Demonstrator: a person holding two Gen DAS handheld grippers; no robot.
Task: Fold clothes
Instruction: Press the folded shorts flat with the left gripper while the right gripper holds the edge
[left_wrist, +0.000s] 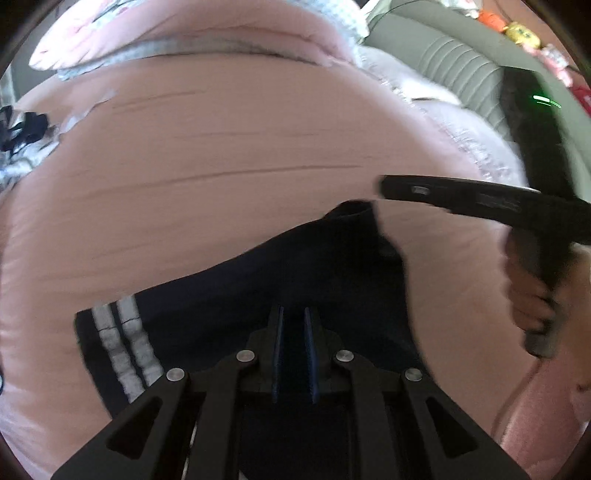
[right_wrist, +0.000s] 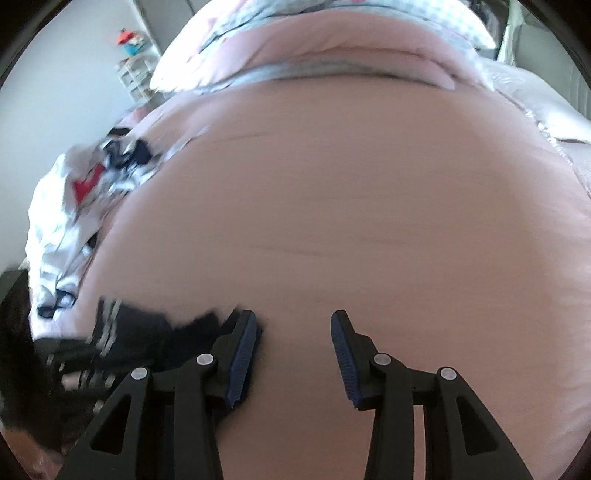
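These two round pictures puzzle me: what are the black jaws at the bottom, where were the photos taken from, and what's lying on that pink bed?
No robot here: a person holds a hand-held gripper in each hand, and a wide-angle camera on each looks out along its jaws. One picture is from the left gripper, whose jaws stand nearly closed over a dark garment with white stripes; whether they pinch it is unclear. You also see the right gripper there, held by the person's hand. The other picture is from the right gripper, jaws wide open and empty. Both hover above a pink bedspread, with a pile of clothes waiting at the left.
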